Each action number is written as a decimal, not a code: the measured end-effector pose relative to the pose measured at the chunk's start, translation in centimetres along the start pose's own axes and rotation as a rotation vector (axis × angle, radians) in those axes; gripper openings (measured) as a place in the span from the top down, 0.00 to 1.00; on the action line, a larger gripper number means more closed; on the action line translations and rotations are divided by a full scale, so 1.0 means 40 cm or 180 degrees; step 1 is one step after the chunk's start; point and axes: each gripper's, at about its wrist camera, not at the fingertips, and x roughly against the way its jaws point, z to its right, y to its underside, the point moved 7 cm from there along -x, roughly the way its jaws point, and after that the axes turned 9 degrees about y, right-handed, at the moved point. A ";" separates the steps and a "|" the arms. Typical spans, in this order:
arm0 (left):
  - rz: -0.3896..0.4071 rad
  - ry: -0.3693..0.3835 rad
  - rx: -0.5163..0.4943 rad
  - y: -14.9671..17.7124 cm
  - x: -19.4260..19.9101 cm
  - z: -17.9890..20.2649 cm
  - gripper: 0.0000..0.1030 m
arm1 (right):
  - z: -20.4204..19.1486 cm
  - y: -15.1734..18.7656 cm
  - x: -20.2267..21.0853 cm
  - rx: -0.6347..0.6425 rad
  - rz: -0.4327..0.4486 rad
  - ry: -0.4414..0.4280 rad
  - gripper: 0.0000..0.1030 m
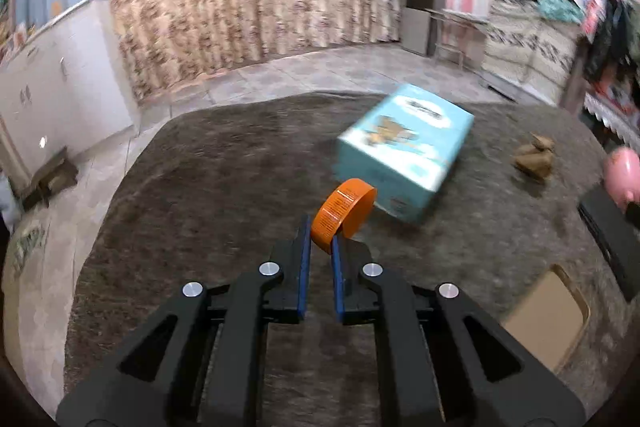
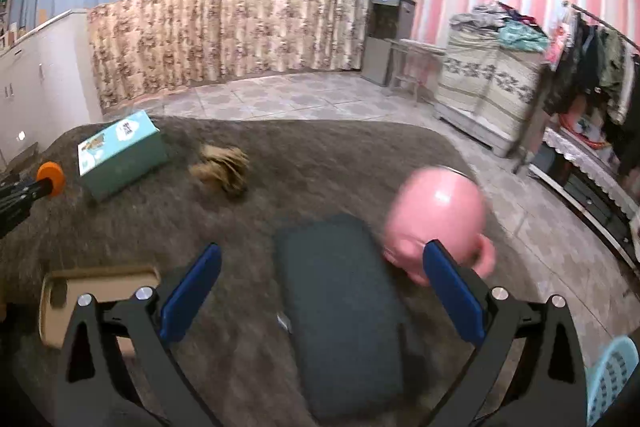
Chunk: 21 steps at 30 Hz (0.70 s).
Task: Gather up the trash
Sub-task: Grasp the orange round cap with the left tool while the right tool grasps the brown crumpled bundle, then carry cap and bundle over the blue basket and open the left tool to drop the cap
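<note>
In the left wrist view, the left gripper (image 1: 321, 241) is pinched nearly closed on an orange lid (image 1: 343, 213), held at frame centre above the grey table (image 1: 224, 167); a light blue box (image 1: 404, 151) lies upper right of it, a crumpled brown paper (image 1: 534, 157) further right. In the right wrist view, the right gripper (image 2: 320, 281) gapes wide and holds nothing; a pink mug (image 2: 438, 215) sits right of centre beside a dark pad (image 2: 340, 311).
</note>
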 end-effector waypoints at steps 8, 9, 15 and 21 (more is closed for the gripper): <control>0.0176 -0.0250 0.0295 -0.031 0.005 -0.118 0.92 | -0.117 -0.068 -0.134 -0.0121 -0.0242 -0.0314 0.04; 0.0171 -0.0237 0.0351 -0.030 0.001 -0.127 0.92 | -0.130 -0.073 -0.153 -0.0116 -0.0281 -0.0343 0.05; 0.0047 -0.0060 0.0454 -0.014 -0.038 -0.135 0.92 | -0.195 -0.073 -0.237 -0.0046 -0.0526 -0.0543 0.36; 0.0081 -0.0105 0.0328 -0.012 -0.047 -0.105 0.92 | -0.170 -0.067 -0.166 0.0058 -0.0273 -0.0585 0.55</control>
